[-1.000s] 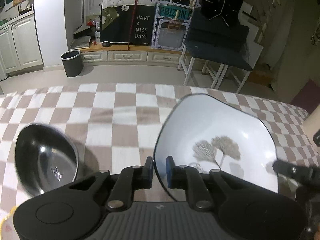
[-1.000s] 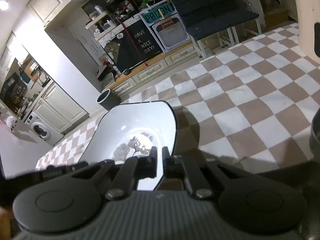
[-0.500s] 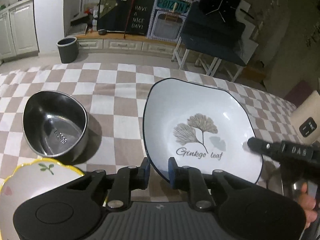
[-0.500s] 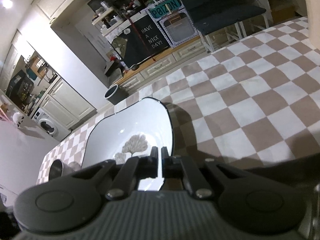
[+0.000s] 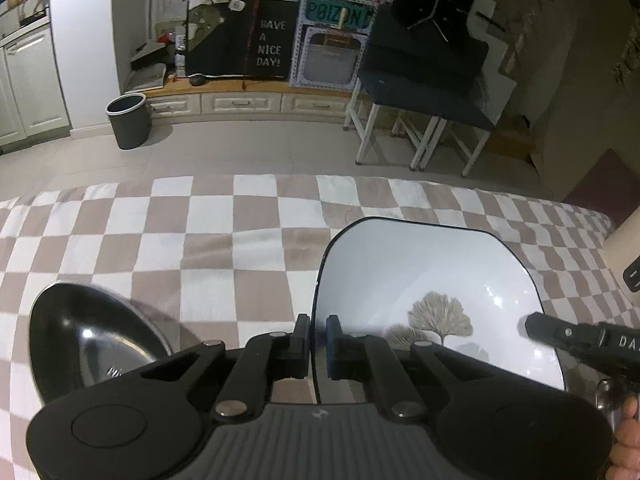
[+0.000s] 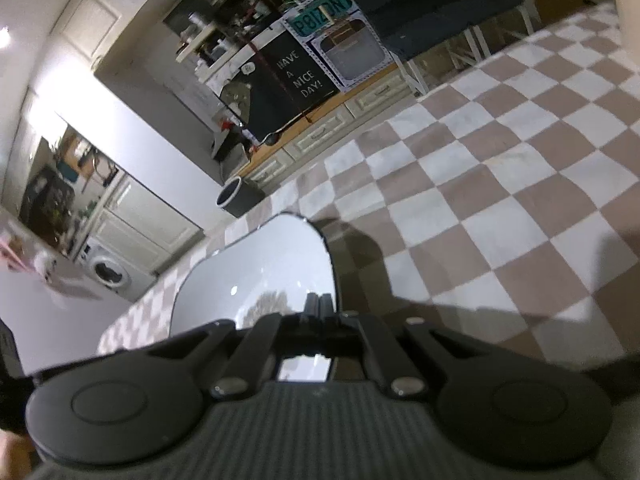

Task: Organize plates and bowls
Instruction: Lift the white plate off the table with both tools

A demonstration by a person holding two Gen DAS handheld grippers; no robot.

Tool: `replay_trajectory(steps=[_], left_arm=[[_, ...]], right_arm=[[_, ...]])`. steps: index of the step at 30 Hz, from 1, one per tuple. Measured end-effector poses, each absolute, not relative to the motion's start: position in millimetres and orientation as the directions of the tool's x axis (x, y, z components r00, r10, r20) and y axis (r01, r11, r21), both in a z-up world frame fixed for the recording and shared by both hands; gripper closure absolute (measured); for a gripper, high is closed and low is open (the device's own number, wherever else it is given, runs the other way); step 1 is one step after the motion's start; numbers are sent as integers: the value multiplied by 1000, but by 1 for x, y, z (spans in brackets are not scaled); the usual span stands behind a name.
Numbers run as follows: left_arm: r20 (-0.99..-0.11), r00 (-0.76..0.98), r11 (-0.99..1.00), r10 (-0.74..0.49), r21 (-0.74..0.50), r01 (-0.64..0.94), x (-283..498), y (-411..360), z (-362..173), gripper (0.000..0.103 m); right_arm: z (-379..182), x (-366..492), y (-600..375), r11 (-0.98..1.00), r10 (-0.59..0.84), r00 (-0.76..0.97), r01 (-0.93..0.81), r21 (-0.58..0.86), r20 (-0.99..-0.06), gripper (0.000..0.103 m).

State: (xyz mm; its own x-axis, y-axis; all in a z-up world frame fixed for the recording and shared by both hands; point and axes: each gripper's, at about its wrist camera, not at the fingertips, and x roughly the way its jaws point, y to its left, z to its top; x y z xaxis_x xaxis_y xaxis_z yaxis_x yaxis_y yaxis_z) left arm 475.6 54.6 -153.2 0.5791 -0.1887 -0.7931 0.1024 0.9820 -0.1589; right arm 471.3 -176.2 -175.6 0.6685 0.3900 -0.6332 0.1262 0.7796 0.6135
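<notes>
A white square plate with a black rim and a ginkgo-leaf print is held over the checkered tablecloth, between both grippers. My left gripper straddles the plate's left rim, and its jaws are closing onto that rim. In the right wrist view, my right gripper is shut on the opposite rim of the plate. One of its fingers reaches in over the plate from the right. A steel bowl stands on the cloth to the plate's left.
A hand shows at the lower right edge. A beige object with a dark switch sits at the table's right edge. Beyond the table are a grey bin, low drawers and a dark-topped white-legged stand.
The left gripper's jaws have narrowed onto the plate's rim. The left view has shifted forward: the yellow-rimmed bowl seen half a second ago is out of view. The right view has rolled.
</notes>
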Motion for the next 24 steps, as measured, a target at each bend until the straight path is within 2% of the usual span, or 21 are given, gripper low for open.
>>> replay_trajectory(steps=[9, 20, 24], left_arm=[[-797, 540, 962, -271, -251, 112, 491, 70, -159, 93], [-815, 490, 949, -310, -298, 104, 501, 77, -164, 90], [-826, 469, 949, -312, -294, 115, 502, 72, -170, 84]], right_arm=[[-181, 490, -192, 700, 485, 632, 134, 701, -605, 103], [-179, 499, -199, 639, 565, 568, 158, 753, -599, 100], [-172, 503, -202, 654, 557, 576, 140, 743, -598, 92]])
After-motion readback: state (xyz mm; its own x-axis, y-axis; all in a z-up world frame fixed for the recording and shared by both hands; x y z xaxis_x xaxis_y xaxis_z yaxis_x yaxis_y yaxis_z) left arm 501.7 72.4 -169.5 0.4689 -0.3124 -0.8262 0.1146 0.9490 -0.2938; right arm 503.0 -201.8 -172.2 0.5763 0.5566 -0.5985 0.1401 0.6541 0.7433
